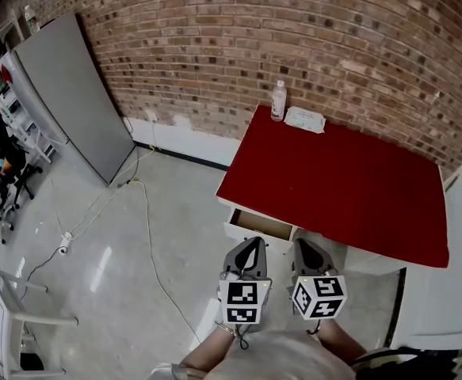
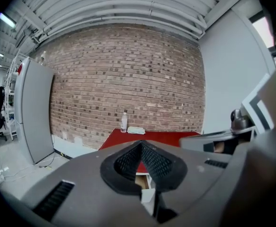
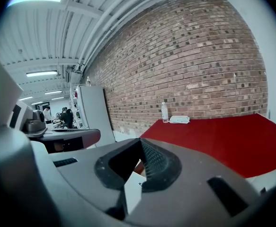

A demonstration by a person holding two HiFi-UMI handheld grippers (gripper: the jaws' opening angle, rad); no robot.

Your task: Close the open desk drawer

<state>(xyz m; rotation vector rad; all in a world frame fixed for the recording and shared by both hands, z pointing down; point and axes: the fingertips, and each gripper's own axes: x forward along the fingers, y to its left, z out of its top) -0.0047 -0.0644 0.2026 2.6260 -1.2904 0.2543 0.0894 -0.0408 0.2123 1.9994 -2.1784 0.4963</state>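
The desk has a red top (image 1: 341,184) and a white drawer (image 1: 259,226) pulled open at its front left, its wooden inside showing. My left gripper (image 1: 253,242) hangs just short of the drawer front, shut and empty. My right gripper (image 1: 303,245) is beside it, under the desk's front edge, also shut with nothing held. In the left gripper view the jaws (image 2: 141,144) meet at their tips, and the drawer (image 2: 143,179) shows through the gap below them. In the right gripper view the shut jaws (image 3: 140,140) point along the red top (image 3: 223,136).
A clear bottle (image 1: 278,101) and a packet of wipes (image 1: 304,119) sit at the desk's back edge by the brick wall. A grey cabinet (image 1: 72,93) stands to the left. Cables (image 1: 147,236) trail across the floor. A white panel (image 1: 452,275) closes off the right.
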